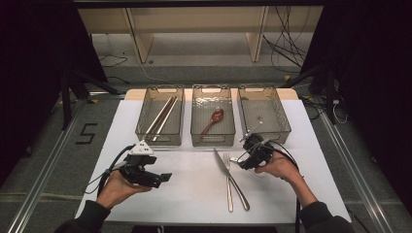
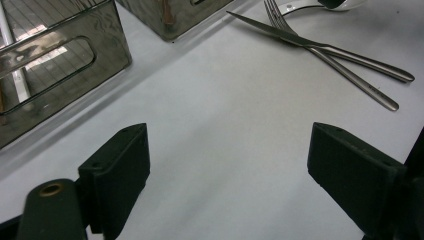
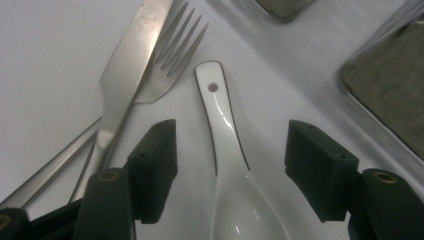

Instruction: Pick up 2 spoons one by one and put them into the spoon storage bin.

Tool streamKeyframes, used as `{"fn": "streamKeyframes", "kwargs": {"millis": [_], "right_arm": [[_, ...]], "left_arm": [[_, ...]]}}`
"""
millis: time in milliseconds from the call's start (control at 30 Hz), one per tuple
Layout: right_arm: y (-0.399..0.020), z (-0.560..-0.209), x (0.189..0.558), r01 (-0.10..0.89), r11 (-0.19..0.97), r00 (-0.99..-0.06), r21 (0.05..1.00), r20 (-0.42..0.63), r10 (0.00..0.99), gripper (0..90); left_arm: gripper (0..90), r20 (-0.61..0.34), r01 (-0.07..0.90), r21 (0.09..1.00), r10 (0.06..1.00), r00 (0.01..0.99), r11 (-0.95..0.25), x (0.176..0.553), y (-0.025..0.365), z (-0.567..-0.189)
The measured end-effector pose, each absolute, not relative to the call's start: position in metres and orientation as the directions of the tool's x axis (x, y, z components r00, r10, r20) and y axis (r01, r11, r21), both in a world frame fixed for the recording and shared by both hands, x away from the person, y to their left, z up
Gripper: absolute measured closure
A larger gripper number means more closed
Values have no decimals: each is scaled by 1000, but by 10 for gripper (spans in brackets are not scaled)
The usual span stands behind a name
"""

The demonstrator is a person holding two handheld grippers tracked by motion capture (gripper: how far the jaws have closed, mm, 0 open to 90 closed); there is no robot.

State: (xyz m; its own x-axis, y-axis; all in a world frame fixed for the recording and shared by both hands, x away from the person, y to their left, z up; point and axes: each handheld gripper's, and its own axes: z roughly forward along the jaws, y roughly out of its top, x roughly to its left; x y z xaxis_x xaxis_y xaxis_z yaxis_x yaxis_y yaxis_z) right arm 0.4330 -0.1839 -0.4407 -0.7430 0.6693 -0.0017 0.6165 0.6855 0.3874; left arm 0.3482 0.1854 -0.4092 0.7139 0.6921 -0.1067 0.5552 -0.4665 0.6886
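White spoon (image 3: 227, 165) lies flat on the bench (image 1: 194, 189), between the jaws of the right tool (image 3: 230, 165), handle pointing away from it. Jaws stand apart on either side; pads clear of the spoon. Knife (image 3: 125, 85) and fork (image 3: 170, 55) lie crossed just beside the right tool. Left tool (image 2: 227, 165): jaws wide apart, nothing held, over bare bench.

Grey carpet floor (image 1: 204, 65), black cables (image 1: 286, 43) loose at back right. Light wooden shelf unit (image 1: 194, 24) along the far wall. Black curtains (image 1: 34, 48) on both sides, tripod legs (image 1: 73, 92) at left. Metal floor rails (image 1: 43, 179), a "5" mark (image 1: 86, 133) taped left. Dim, even lighting.
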Motion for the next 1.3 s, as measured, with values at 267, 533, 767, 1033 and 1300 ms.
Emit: {"fn": "streamKeyframes", "kwargs": {"millis": [267,533,767,1033,1300], "right_arm": [[-179,-447,438,616,701,-753,359,7,658,456],[-179,-450,441,615,708,-757,347,9,653,526],[-176,-455,444,610,725,-765,320,1,643,591],[-174,-458,442,599,745,-776,293,-15,630,641],[-174,-456,439,592,754,-780,284,-29,625,740]], "left_arm": [[165,-94,538,699,685,723,-472,341,185,-410],[162,-98,544,694,686,721,-472,340,188,-412],[162,-93,540,691,682,726,-481,339,186,-413],[163,-85,536,680,673,735,-499,339,184,-414],[164,-72,533,675,674,735,-510,338,182,-415]]}}
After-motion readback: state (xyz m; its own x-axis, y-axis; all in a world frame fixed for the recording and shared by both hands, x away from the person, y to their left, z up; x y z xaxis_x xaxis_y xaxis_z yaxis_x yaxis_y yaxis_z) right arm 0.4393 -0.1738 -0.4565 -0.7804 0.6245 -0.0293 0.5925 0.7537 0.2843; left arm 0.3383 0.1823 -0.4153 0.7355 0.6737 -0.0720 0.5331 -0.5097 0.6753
